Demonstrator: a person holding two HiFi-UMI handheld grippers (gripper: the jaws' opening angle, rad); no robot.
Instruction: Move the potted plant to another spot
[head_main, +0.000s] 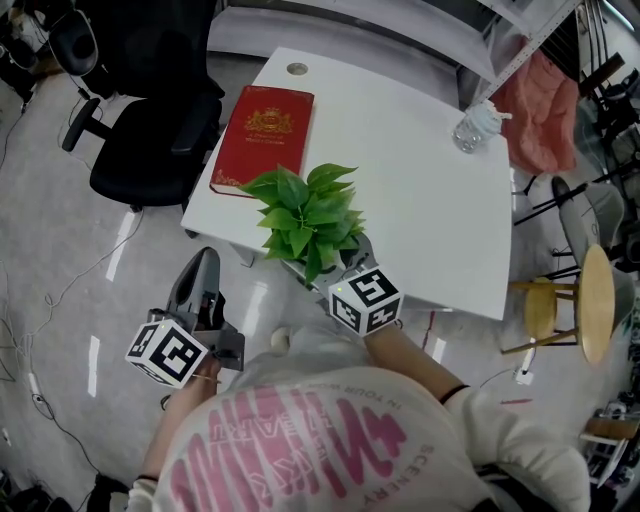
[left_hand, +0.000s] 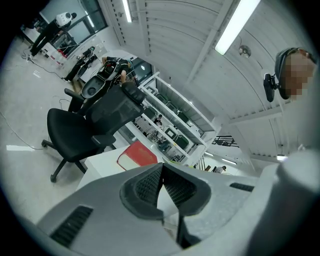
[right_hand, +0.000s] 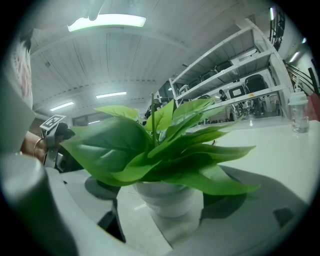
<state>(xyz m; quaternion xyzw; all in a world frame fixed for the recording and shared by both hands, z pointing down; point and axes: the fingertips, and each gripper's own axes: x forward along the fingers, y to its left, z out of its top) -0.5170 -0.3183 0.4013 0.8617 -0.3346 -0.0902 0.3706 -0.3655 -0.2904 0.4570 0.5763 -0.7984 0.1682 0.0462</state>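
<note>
Potted plant (head_main: 305, 215) sits at the near edge of the white table (head_main: 420, 180), just in front of the red book (head_main: 263, 138), upright, not lifted. Your right gripper (right_hand: 182, 215) is in at the base, jaws spread wide with the white pot (right_hand: 165, 197) between them. There's a gap on both sides as far as the right gripper view shows, so no clamp yet. Leaves hang over both jaws. Your left gripper (left_hand: 162, 172) is off the table over the floor, jaws pressed together at the tips, nothing in them.

Step looks like the grasp: approach done, squeeze not done. Next you need to close on the pot wall itself, low down, not on the leaves, then lift straight up before moving sideways, since the pot is right at the table edge. Bare tabletop shows between the book and the clear bottle (head_main: 475, 125) at the far corner, probably the easiest place to set it down.
</note>
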